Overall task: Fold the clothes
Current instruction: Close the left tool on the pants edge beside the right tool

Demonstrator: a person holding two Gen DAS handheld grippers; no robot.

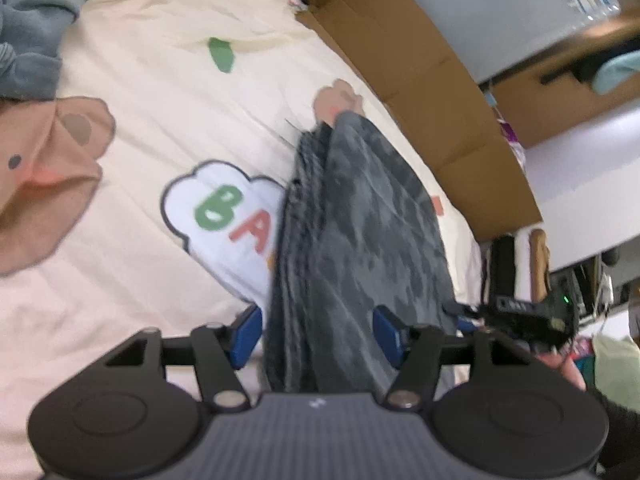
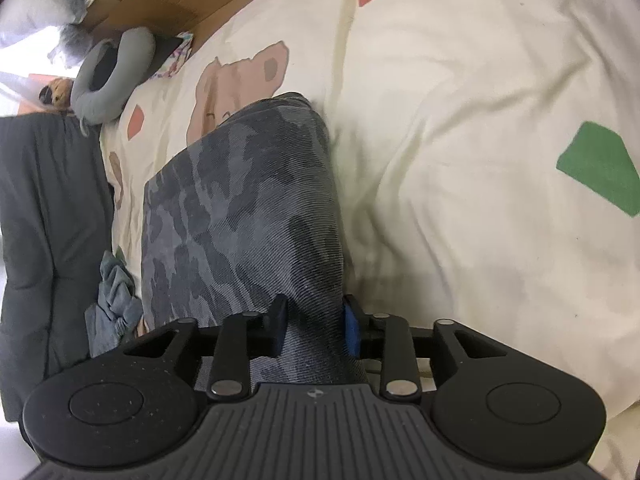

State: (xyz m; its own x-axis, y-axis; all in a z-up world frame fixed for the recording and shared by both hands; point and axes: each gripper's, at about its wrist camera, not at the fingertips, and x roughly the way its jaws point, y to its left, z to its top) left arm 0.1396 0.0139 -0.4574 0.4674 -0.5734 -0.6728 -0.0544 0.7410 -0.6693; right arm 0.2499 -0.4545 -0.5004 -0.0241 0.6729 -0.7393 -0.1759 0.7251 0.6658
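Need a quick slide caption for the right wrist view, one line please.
Right tool straddles the folded grey camouflage garment lying on the cream cartoon-print bedsheet.

Ribbed camouflage cloth garment point(image 2: 240, 208) on matt cotton bedsheet point(image 2: 460, 120).

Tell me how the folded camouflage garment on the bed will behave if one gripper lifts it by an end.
The camouflage garment is probably floppy: its stacked layers already splay at the edge, so they would likely sag and unfold. The ribbed weave looks thick, so it is likely fairly heavy for cloth and unlikely to slip from the blue pads.
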